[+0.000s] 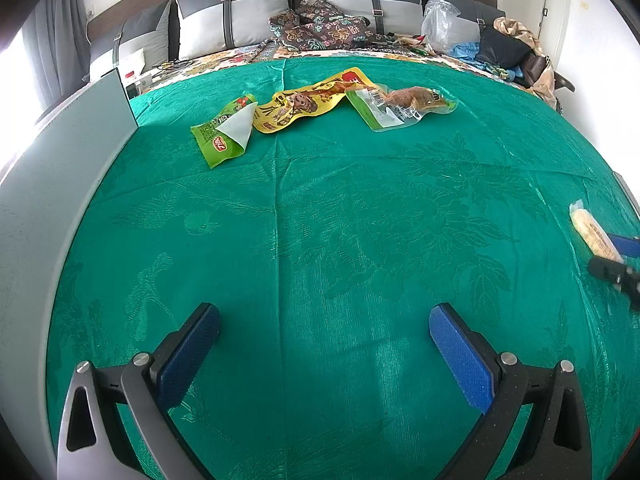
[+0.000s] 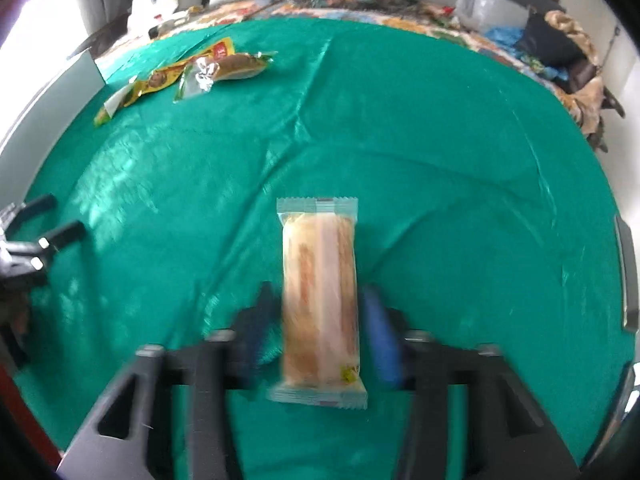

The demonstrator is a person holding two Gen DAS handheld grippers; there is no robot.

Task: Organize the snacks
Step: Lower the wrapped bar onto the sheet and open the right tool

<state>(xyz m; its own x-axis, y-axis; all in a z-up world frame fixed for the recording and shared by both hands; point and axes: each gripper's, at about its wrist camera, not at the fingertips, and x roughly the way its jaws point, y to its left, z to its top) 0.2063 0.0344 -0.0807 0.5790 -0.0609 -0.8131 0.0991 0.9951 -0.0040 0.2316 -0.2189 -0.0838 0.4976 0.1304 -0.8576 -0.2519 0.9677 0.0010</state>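
Snacks sit in two places on the green bed cover (image 1: 320,220): three packets (image 1: 320,106) far off at the left, and a wrapped cake (image 2: 320,300) between the right tongs (image 2: 320,332) — blurred, grip uncertain, so it may slip. Left tongs (image 1: 324,332) gape wide, holding nothing.

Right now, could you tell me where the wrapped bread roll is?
The wrapped bread roll sits between the right gripper's fingers over the green cloth, far from the snack packets at the cloth's far left.
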